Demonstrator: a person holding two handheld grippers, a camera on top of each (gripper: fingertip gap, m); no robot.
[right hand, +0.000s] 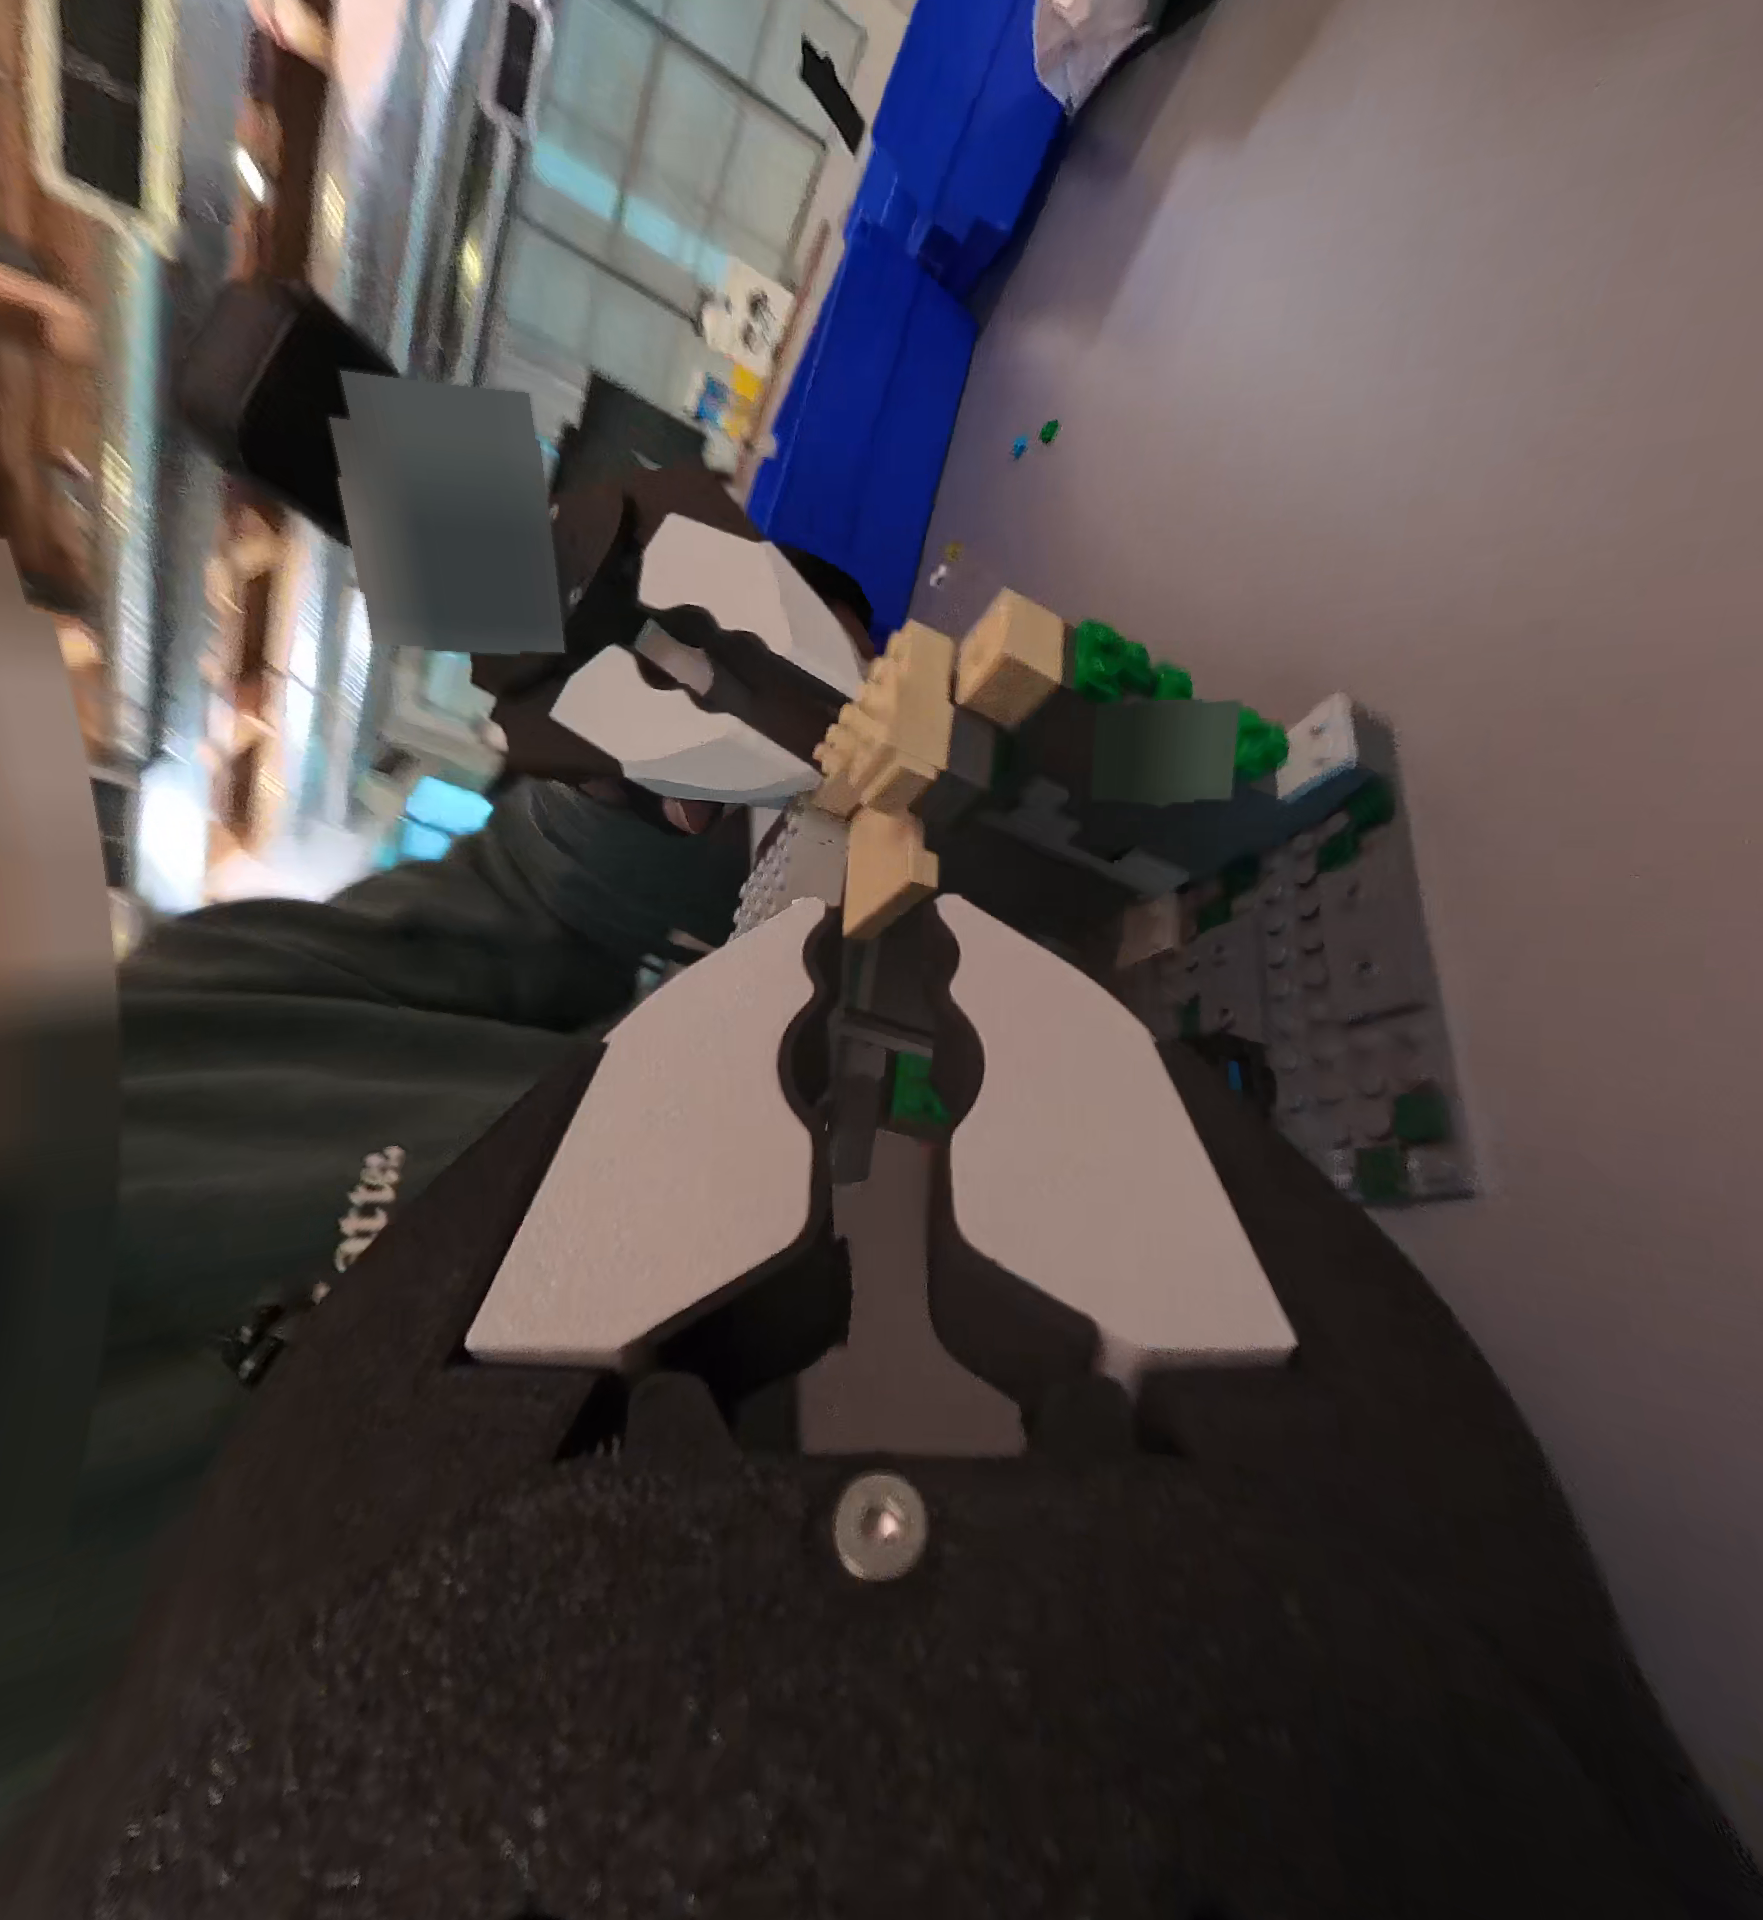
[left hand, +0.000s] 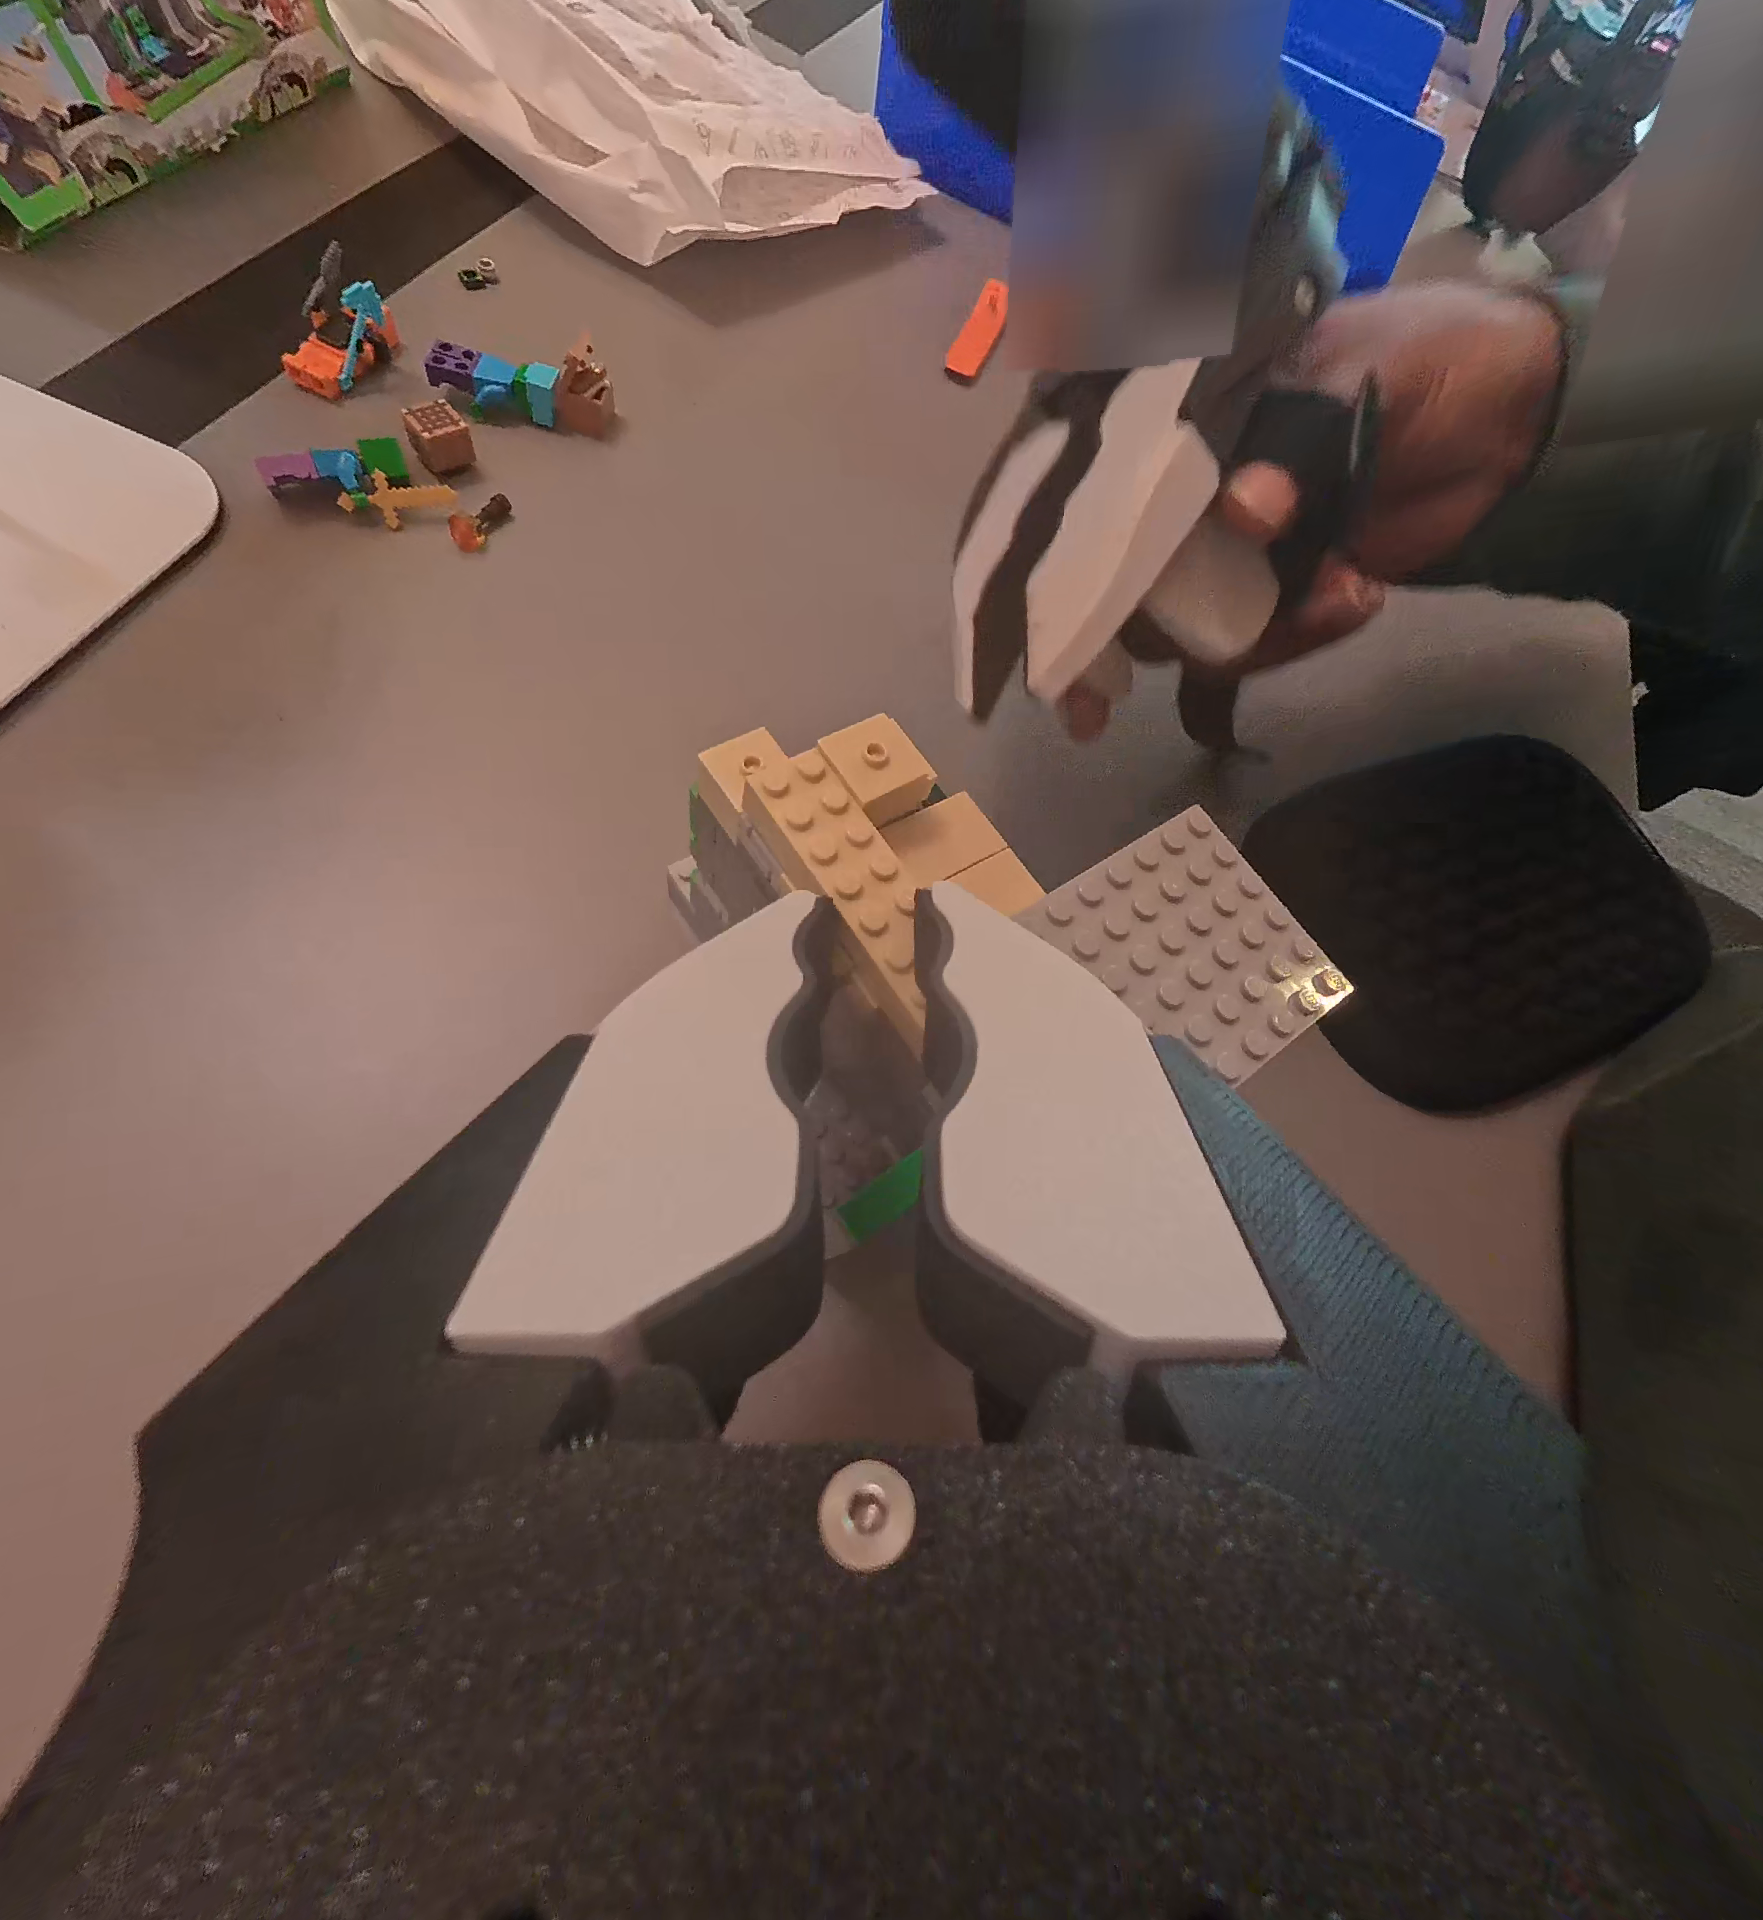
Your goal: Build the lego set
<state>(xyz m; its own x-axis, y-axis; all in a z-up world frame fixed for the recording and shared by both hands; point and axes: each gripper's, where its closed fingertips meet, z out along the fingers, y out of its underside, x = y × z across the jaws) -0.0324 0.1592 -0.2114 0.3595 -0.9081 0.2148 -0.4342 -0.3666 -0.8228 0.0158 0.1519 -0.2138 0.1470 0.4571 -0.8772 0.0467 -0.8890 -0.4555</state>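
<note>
My left gripper is shut on the long tan studded plate that tops a brick build of tan, grey and green parts. The build stands on a grey baseplate on the grey table. The right wrist view shows the same grip from the side, with the left gripper on the tan top. My right gripper, blurred and held by a hand, hovers just beyond the build's far end and is apart from it. In its own view the right gripper is narrowly open, with a tan brick at its tips.
Loose small figures and pieces lie at the far left, with a green box, crumpled white paper and a white tray. An orange piece lies farther back. A black mat sits at the right, with blue bins behind. The gap from one gripper's tips to the other's is roughly 6 cm.
</note>
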